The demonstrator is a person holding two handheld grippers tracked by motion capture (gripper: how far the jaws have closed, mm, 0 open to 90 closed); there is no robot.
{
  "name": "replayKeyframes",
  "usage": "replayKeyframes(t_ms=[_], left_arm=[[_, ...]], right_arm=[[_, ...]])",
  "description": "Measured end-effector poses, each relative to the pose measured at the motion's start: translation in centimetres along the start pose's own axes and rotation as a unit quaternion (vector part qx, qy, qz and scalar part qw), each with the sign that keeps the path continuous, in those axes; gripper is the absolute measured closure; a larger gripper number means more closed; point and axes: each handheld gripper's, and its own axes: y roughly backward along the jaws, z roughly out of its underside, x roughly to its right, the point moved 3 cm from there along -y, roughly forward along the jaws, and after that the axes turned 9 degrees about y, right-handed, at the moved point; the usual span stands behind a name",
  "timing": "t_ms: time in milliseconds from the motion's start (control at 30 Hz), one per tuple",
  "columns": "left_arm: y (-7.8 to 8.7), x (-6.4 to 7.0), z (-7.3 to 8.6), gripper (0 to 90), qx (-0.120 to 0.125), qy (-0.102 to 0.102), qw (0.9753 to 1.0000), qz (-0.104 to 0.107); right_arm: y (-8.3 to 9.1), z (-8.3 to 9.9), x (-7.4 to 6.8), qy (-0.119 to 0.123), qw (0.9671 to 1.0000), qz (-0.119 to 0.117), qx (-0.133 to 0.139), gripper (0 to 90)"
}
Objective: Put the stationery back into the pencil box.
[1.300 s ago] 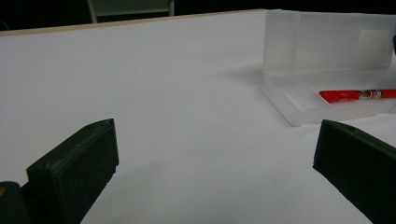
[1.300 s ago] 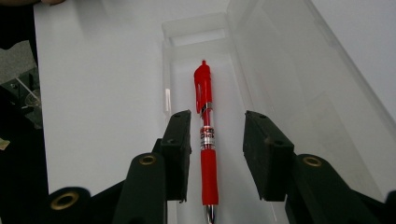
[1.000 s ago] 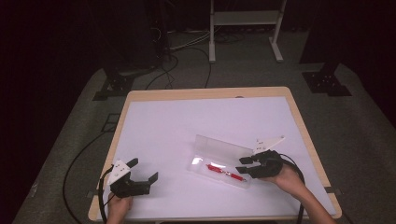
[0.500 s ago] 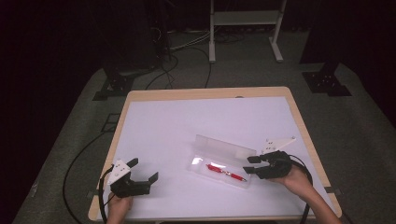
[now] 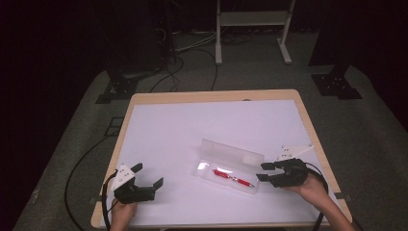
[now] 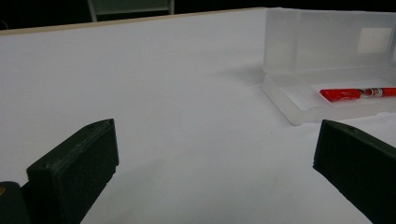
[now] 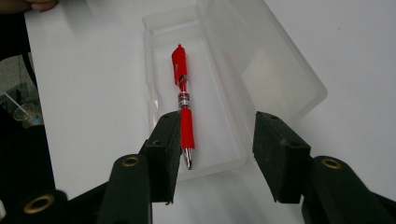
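Red pen [image 5: 233, 177] lies in open clear case [image 5: 230, 166], frame centre, on white tabletop [image 5: 192, 134]. Right gripper [image 5: 267, 172] beside case, jaws spread, empty. Left gripper [image 5: 147, 175] lower left, jaws spread, empty.

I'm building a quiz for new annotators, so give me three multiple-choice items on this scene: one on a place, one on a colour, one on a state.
1. Where does the pen lie?
A. Inside the clear case
B. On the bare table
C. Between the left gripper's jaws

2. What colour is the pen?
A. Blue
B. Red
C. Green

3. How is the case's lid?
A. Shut
B. Removed and set aside
C. Open, standing up behind the tray

Answers: 1 A, the pen rests in the tray in the right gripper view; 2 B, its barrel is red in all views; 3 C, the lid rises from the tray's far edge in the left gripper view.
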Motion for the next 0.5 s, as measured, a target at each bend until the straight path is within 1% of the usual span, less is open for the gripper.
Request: replayKeyframes(t_ms=[500], left_arm=[[0.0, 0.0, 0.0, 0.0, 0.001, 0.0, 1.0, 0.0]], right_arm=[[1.2, 1.5, -0.1, -0.011, 0.9999, 0.006, 0.001, 50.2]])
